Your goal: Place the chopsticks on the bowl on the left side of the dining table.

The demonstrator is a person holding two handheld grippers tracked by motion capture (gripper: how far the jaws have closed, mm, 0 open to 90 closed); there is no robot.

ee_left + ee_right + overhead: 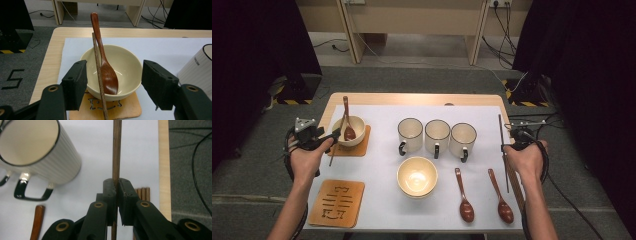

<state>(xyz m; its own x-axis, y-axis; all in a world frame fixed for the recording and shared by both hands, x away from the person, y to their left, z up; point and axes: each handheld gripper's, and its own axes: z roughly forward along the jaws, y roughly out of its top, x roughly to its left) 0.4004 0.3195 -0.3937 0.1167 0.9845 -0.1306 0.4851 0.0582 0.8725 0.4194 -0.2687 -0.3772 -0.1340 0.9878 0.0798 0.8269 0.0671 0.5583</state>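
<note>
Up close, the right hand-held gripper [117,185] pinches a chopstick [116,150] above spare chopsticks [143,192].

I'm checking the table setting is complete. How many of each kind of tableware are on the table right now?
Bowls: 2
Mugs: 3
Spoons: 3
Wooden coasters: 2
Loose chopsticks that can be counted: 2; more lie bundled at the right edge, number unclear.
Total: 12, not counting the bundle.
</note>
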